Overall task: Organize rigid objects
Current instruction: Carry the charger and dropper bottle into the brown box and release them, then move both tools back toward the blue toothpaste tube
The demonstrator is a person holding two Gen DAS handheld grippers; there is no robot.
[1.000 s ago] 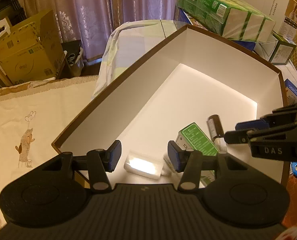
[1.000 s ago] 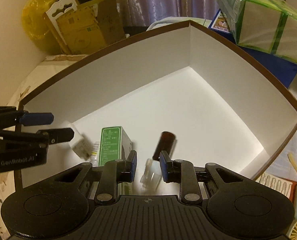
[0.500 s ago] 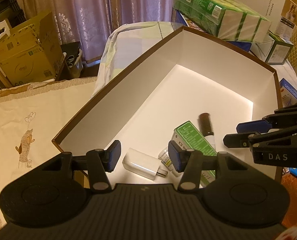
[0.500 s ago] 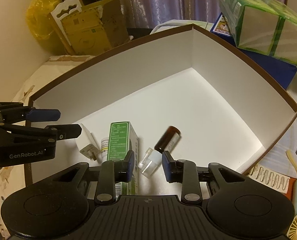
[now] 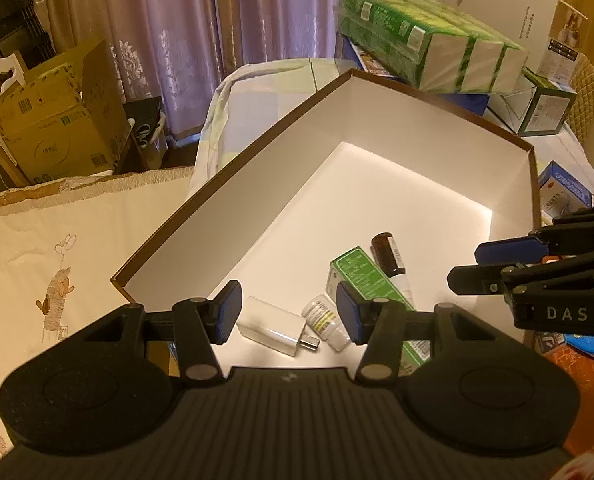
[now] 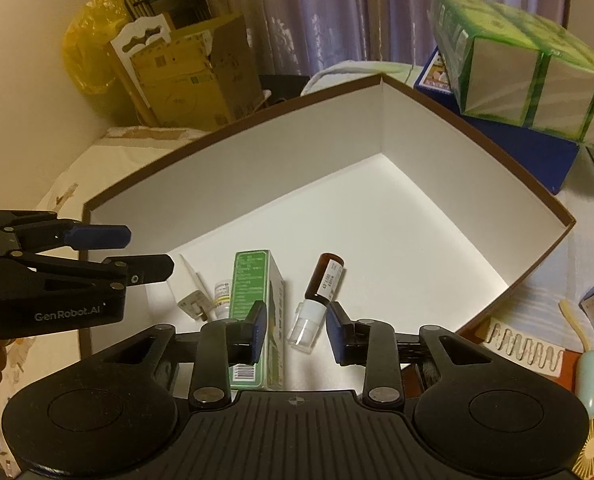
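Bottle of brown glass (image 5: 389, 258) with a white cap lies flat on the floor of the big white box (image 5: 257, 208), and from the left wrist view it sits up and to the right of the left gripper (image 5: 288, 312), whose jaws stand apart and hold nothing. Between those jaws lie a white charger plug (image 5: 275, 326) and a small pill bottle (image 5: 325, 320), side by side; the green carton (image 5: 367, 280) lies just right of them, partly behind the right finger, with the brown bottle close alongside it, whether touching I cannot tell. The right gripper (image 5: 463, 264) reaches in from the right edge, apart from everything in the box. From the right wrist view, the same brown bottle (image 6: 317, 296) lies straight ahead of the right gripper (image 6: 295, 330), its clear-capped end between the blue pads and its long axis running away from the gripper, tilted slightly right. These jaws are spread too, gripping nothing. The green carton (image 6: 255, 300) runs parallel just to the left, its near end behind the left finger, and the left gripper (image 6: 151, 250) hovers over the box's left wall (image 6: 217, 184). By my reckoning the right hand is far the nearer to the bottle, and any pinch would close across its narrow width.
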